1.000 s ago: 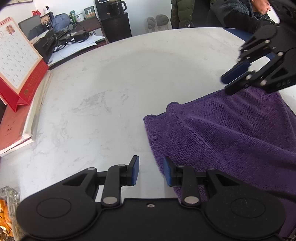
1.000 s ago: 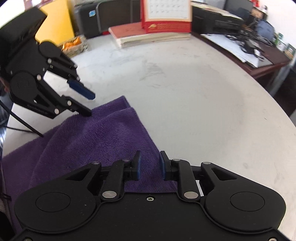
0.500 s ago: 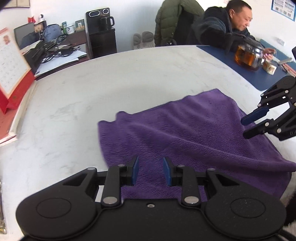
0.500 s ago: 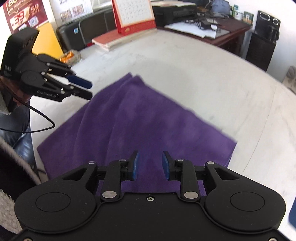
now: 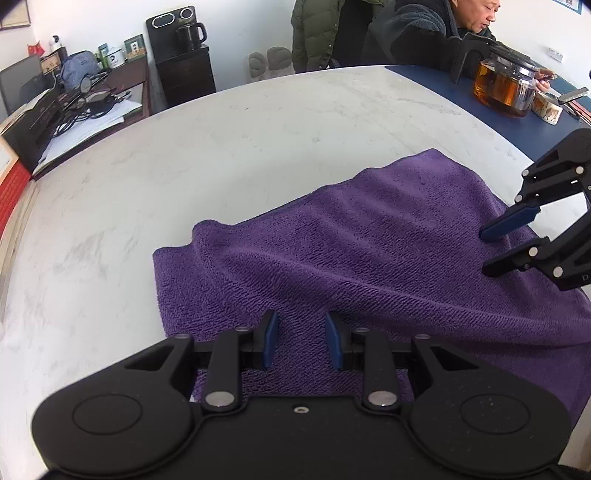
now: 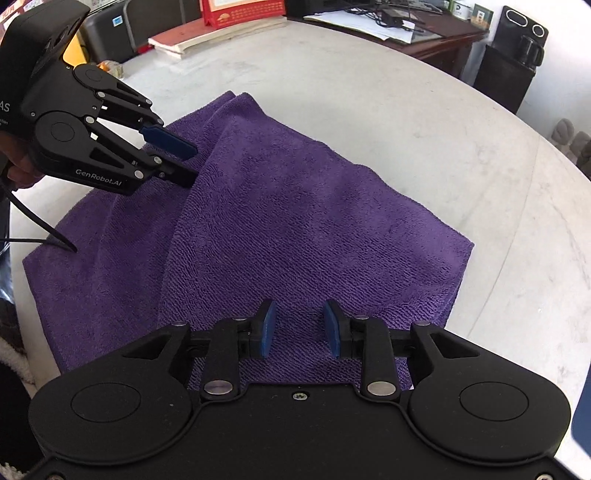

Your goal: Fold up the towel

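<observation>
Towel: the purple towel lies on the white marbled bench, folded over itself, with a ridge running across its upper layer and its lower layer showing along the left edge.
Left hand-held gripper: the left hand-held gripper hangs over the near left part of the towel, blue pads apart, nothing pinched between them; released.
Right hand-held gripper: the right hand-held gripper hangs over the towel's near right edge, pads apart, only cloth seen below the gap; released.
Seen from the other side: each tool appears in the other's view, fingers spread above the towel.
Surroundings: a glass teapot on a blue mat; a seated person beyond.
</observation>
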A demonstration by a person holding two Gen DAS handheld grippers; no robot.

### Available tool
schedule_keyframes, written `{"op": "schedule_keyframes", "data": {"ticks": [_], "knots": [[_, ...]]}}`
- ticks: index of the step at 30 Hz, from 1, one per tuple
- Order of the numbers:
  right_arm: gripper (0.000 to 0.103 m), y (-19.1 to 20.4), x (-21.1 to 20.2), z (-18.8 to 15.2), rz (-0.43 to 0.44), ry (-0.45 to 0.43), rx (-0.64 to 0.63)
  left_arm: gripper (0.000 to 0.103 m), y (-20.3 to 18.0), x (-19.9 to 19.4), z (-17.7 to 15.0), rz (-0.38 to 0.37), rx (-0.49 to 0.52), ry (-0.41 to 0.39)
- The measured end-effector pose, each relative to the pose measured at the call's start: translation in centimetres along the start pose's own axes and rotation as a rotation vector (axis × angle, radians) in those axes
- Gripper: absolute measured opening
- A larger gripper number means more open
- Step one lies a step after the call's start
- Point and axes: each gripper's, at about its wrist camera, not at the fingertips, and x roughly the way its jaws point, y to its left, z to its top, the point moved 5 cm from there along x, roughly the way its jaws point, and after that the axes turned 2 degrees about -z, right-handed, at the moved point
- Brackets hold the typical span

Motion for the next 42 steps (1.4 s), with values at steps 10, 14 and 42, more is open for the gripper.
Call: {"op": "schedule_keyframes", "data": {"ticks": [10,14,42], "knots": [[0.029,-6.6,2.4,4.1,-0.026,-0.002,0.019,0.028,2.5,3.4,4.6,-0.034,0.040,-0.029],[0.030,-7.1,2.6,4.6,-0.024,-0.003,0.029,0.027,2.6,2.8,4.4,-0.008,0.057,-0.022],[0.103,-12.9,-13.2,-10.6,0.006,-0.414,0.629,0.027,-19.5,-0.6,-1.4,-0.046,0.394,0.035]]}}
